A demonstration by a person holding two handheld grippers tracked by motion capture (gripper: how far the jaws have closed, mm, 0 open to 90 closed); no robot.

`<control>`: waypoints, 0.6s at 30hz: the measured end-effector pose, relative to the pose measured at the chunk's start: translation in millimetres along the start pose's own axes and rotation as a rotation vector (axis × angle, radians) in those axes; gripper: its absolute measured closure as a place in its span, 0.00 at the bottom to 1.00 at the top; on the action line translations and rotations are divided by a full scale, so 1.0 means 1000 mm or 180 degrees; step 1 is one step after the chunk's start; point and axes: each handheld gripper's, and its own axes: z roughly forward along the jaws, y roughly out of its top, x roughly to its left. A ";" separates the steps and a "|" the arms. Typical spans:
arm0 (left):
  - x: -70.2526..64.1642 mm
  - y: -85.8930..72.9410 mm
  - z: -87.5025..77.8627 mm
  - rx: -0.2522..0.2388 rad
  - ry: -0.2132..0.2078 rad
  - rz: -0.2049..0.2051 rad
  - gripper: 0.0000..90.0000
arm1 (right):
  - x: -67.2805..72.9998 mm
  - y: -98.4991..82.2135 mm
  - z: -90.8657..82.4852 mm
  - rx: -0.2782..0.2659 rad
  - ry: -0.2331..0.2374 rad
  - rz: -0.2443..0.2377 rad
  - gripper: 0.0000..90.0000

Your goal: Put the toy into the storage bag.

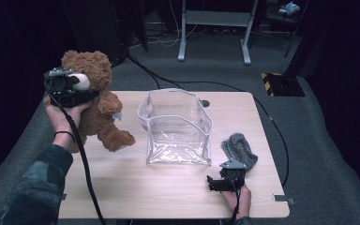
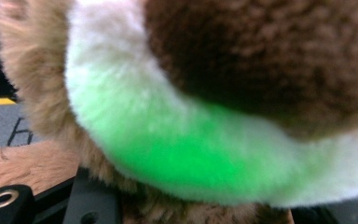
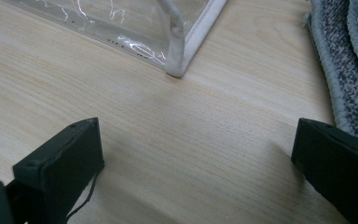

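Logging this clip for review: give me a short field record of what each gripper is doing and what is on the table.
left gripper: shut on the teddy bear at its head, bear lifted, one foot low near the table
right gripper: open, resting low on the table, nothing between its jaws
clear plastic bag: standing open at mid-table, nothing seen inside
grey cloth: lying right of the bag, just beyond the right gripper
likely next move: bear into the bag, judging by the layout

Your left gripper's (image 1: pixel 77 89) jaw tips are buried in the fluffy brown teddy bear's (image 1: pixel 96 101) blurred fur.
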 end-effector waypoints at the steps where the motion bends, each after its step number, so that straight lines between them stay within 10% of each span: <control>1: 0.000 0.002 -0.001 0.0011 0.0006 0.0013 0.51 | 0.000 0.000 0.000 0.0001 -0.0002 -0.0013 0.02; 18: -0.021 0.039 0.003 -0.0173 0.0030 0.0027 0.51 | 0.000 0.000 0.000 -0.0003 -0.0003 -0.0003 0.02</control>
